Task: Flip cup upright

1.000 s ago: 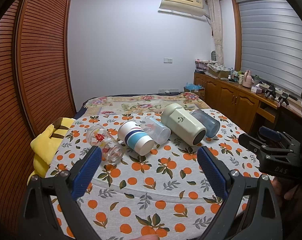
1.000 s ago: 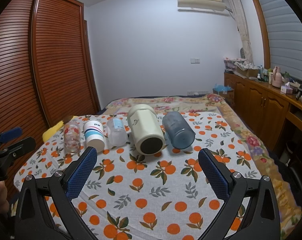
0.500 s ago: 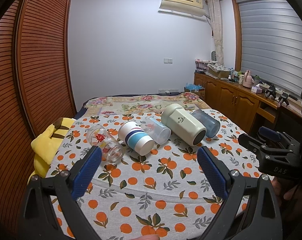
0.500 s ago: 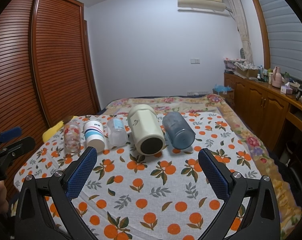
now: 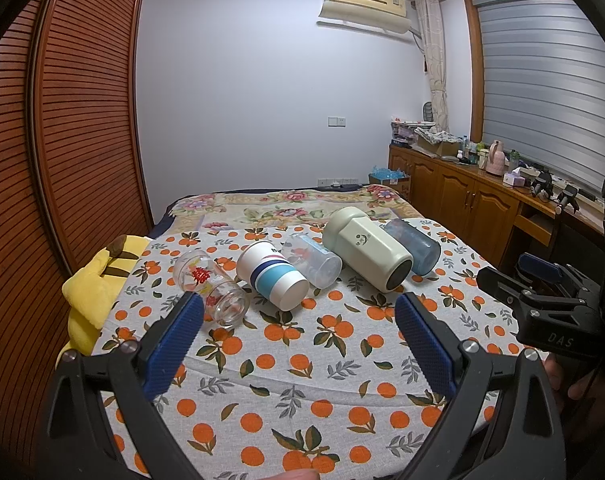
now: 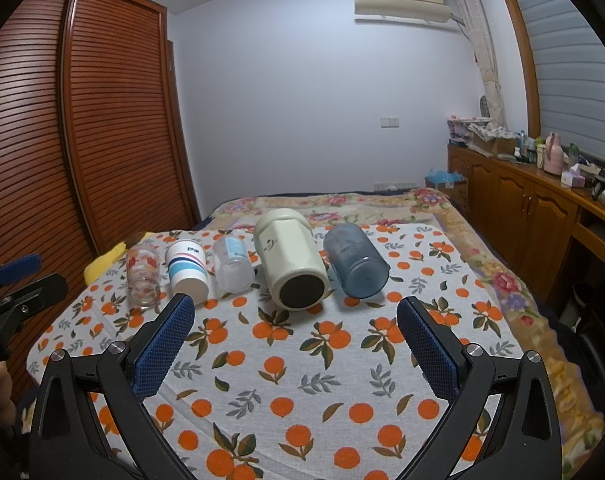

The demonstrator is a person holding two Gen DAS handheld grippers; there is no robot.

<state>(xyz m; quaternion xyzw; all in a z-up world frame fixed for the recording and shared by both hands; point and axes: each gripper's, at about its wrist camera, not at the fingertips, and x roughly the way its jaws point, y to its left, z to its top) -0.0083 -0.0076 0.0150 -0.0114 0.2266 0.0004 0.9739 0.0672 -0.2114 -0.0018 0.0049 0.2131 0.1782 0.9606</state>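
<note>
Five cups lie on their sides in a row on the bed, on an orange-print cloth (image 6: 302, 360), well apart from both grippers. From left to right there is a glass cup (image 6: 143, 276) with red flowers, a paper cup (image 6: 187, 270) with blue stripes, a clear plastic cup (image 6: 233, 264), a big cream cup (image 6: 292, 266) and a blue cup (image 6: 356, 260). Their bottoms point toward the near side. The left gripper (image 5: 300, 344) is spread wide and holds nothing. The right gripper (image 6: 296, 344) is spread wide too, and empty. The glass cup looks hard and slippery, and it could break if it is dropped. The paper cup looks very light and soft, so a hard squeeze may crush it. The cream cup looks the heaviest and is wide, so the gripper needs to be open a lot. I think it is best to hold a cup around the middle of its side, then tip it up. The bed is soft, so a cup may wobble when it stands
</note>
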